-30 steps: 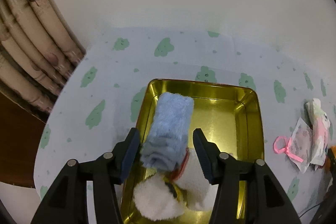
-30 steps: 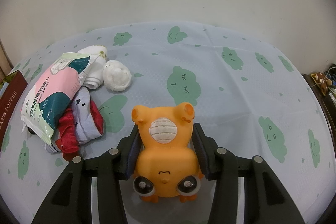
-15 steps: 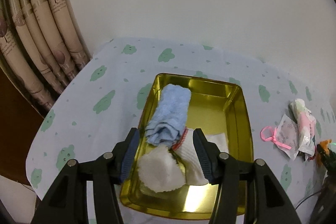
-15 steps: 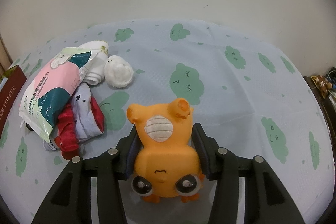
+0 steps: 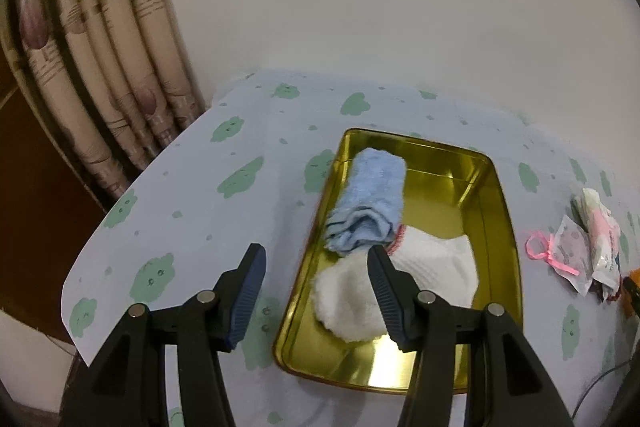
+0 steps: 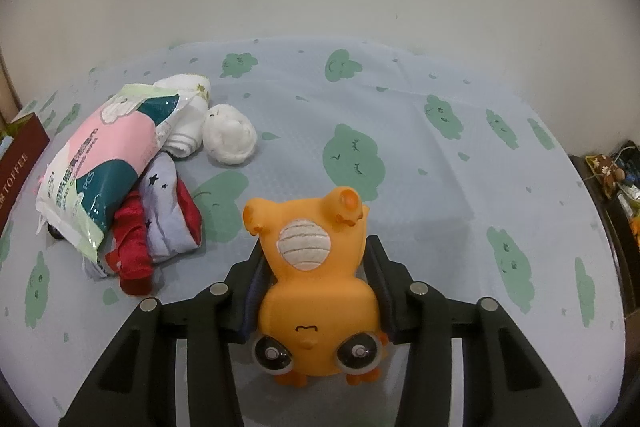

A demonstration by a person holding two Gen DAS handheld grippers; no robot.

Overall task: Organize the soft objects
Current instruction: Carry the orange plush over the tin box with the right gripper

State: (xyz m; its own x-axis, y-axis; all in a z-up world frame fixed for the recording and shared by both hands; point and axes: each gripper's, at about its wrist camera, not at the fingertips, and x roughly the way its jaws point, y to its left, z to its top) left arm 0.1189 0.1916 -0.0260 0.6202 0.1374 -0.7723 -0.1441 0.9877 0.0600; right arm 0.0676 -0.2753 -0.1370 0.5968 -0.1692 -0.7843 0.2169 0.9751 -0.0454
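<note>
Dark red box (image 6: 18, 163) cut off at the left edge, white cloth (image 5: 436, 263) partly behind the left tool (image 5: 316, 259)

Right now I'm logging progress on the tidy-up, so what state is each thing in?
Left tongs: open, empty, over the tray's edge.
Right tongs: shut on the orange toy, which is upside down.
Gold tray: partly filled.
Blue towel: rolled, in the tray.
White socks: lying in the tray.
Wipes pack: on the pile, not sorted.
Red cloth: crumpled on the table.
White sock ball: rolled, on the table.
</note>
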